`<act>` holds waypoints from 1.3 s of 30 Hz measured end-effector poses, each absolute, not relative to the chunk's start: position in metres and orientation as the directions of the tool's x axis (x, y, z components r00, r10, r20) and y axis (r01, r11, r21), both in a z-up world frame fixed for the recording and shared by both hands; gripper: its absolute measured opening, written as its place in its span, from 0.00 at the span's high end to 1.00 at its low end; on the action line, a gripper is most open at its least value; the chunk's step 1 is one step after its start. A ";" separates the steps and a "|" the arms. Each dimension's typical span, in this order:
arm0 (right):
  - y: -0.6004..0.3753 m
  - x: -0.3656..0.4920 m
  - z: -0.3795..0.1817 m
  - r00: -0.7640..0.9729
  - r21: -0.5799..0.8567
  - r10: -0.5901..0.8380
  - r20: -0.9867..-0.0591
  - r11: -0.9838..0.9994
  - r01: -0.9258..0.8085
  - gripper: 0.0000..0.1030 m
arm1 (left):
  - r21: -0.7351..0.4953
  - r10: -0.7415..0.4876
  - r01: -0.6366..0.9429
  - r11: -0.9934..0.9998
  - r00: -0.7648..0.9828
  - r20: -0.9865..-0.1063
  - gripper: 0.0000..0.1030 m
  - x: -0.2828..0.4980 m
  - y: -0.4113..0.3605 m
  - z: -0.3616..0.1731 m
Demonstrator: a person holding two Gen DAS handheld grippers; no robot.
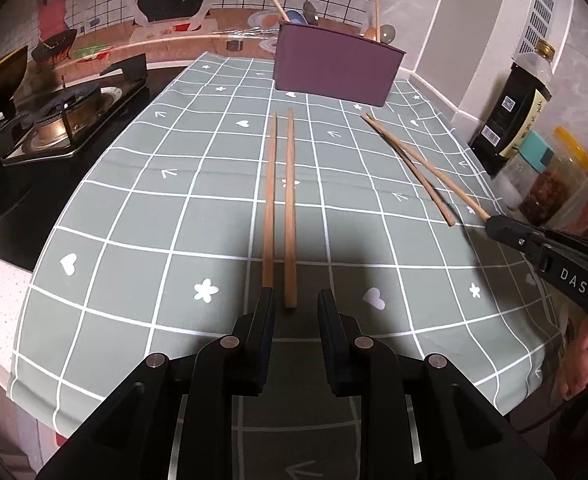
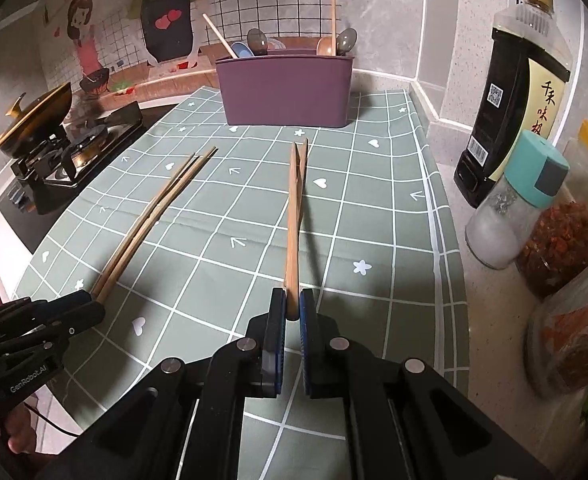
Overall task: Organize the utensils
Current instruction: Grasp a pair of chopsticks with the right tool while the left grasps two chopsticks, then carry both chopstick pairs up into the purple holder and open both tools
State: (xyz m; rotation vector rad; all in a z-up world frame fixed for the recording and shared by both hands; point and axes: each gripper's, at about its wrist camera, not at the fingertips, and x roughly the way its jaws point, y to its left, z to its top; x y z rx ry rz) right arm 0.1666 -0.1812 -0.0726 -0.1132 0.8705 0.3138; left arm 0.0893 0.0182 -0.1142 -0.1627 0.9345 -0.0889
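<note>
A purple holder (image 2: 286,90) is standing at the desk's far edge, holding several spoons and two sticks. Four chopsticks are lying outside it. The right gripper (image 2: 292,310) is clamping one chopstick (image 2: 292,220); the left gripper (image 1: 295,306), jaws parted, is straddling another (image 1: 290,208).

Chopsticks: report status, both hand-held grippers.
Right hand-held gripper shut on one chopstick. Left hand-held gripper open at the other pair. Purple holder ahead, path clear.
</note>
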 end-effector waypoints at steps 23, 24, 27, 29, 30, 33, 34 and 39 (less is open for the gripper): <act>-0.177 0.167 -0.068 0.611 0.016 0.224 -0.760 0.945 -0.327 0.94 | -0.115 -0.089 0.002 0.993 0.640 -0.763 0.94 0.099 0.018 -0.089; -0.177 0.168 -0.067 0.614 0.014 0.224 -0.757 0.945 -0.327 0.94 | -0.113 -0.087 0.002 0.994 0.651 -0.754 0.94 0.099 0.020 -0.082; -0.179 0.168 -0.060 0.627 0.015 0.227 -0.745 0.945 -0.325 0.94 | -0.106 -0.073 -0.007 0.994 0.680 -0.729 0.94 0.100 0.024 -0.064; -0.179 0.168 -0.053 0.641 0.015 0.233 -0.731 0.945 -0.327 0.94 | -0.108 -0.072 -0.008 0.994 0.694 -0.717 0.94 0.103 0.028 -0.052; -0.180 0.168 -0.049 0.648 0.011 0.233 -0.725 0.945 -0.327 0.94 | -0.107 -0.072 -0.006 0.994 0.704 -0.706 0.94 0.104 0.029 -0.045; -0.180 0.169 -0.034 0.675 -0.009 0.227 -0.702 0.945 -0.328 0.94 | -0.087 -0.064 0.008 0.996 0.740 -0.670 0.94 0.109 0.033 -0.020; -0.179 0.170 -0.028 0.686 -0.019 0.223 -0.693 0.945 -0.327 0.94 | -0.084 -0.064 0.011 0.996 0.746 -0.663 0.94 0.111 0.033 -0.014; -0.177 0.177 0.011 0.755 -0.084 0.186 -0.629 0.949 -0.304 0.94 | -0.068 -0.085 0.055 0.996 0.793 -0.603 0.94 0.128 0.041 0.031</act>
